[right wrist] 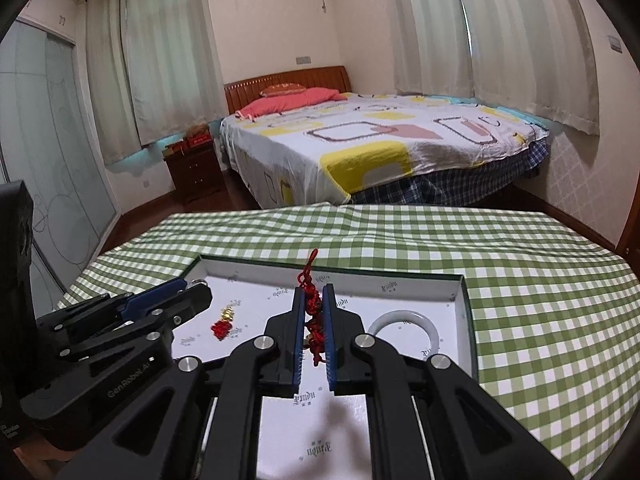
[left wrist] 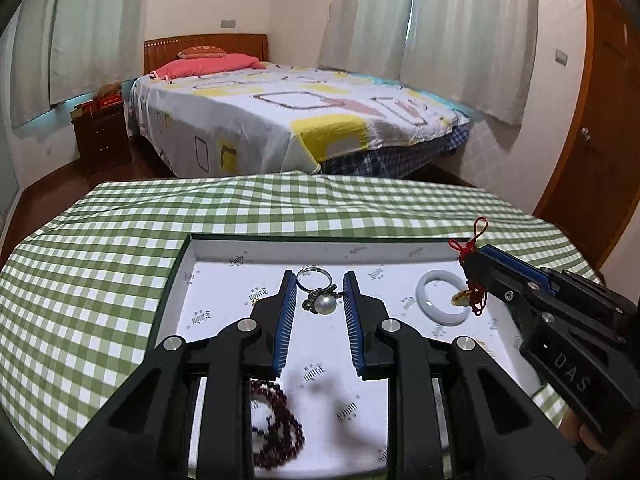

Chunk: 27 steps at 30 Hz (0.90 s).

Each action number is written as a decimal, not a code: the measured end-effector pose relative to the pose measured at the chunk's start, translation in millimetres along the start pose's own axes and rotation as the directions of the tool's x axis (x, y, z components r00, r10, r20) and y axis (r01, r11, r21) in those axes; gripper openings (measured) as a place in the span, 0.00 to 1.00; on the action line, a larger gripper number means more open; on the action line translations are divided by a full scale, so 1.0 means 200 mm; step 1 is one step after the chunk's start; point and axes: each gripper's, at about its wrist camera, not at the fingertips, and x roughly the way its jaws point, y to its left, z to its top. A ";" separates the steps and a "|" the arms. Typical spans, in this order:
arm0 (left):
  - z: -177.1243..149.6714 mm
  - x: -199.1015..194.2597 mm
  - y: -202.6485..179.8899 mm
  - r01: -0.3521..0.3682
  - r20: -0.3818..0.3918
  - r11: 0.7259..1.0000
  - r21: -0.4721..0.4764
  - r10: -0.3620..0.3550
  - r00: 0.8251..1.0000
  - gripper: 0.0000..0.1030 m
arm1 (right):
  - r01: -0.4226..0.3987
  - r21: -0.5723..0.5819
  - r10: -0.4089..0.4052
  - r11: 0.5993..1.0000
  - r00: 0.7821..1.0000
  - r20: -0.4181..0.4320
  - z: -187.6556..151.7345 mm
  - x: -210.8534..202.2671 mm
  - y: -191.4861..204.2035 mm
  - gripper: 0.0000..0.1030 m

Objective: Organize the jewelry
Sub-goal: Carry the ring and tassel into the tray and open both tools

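A shallow white-lined tray (left wrist: 320,246) lies on the green checked table. In it are a silver pearl ring (left wrist: 320,294), a white jade bangle (left wrist: 440,298) and a dark red bead bracelet (left wrist: 276,424). My left gripper (left wrist: 319,280) is open, its fingers either side of the pearl ring, just above the tray. My right gripper (right wrist: 314,300) is shut on a red knotted cord charm (right wrist: 314,320) and holds it over the tray beside the bangle (right wrist: 404,330). A small red and gold charm (right wrist: 223,324) lies on the tray floor in the right wrist view.
The tray (right wrist: 466,320) sits near the front of the table covered by a green checked cloth (left wrist: 100,264). Behind the table stand a bed (left wrist: 288,120) and a dark nightstand (left wrist: 100,132). A wooden door (left wrist: 592,120) is at the right.
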 end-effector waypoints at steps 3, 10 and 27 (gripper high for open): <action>0.01 0.08 0.00 -0.012 -0.025 1.000 0.000 0.012 1.000 0.23 | 0.006 0.002 -0.006 1.000 1.000 -0.025 -0.02 0.07 -0.01 0.09; 0.01 0.24 0.00 -0.033 -0.102 0.999 0.005 0.033 0.994 0.23 | 0.018 -0.003 -0.018 1.000 0.995 -0.100 -0.05 0.22 -0.04 0.09; -0.01 0.40 -0.01 -0.073 -0.203 0.997 0.022 0.076 0.976 0.23 | 0.048 -0.012 -0.050 0.999 0.977 -0.209 -0.07 0.34 -0.04 0.09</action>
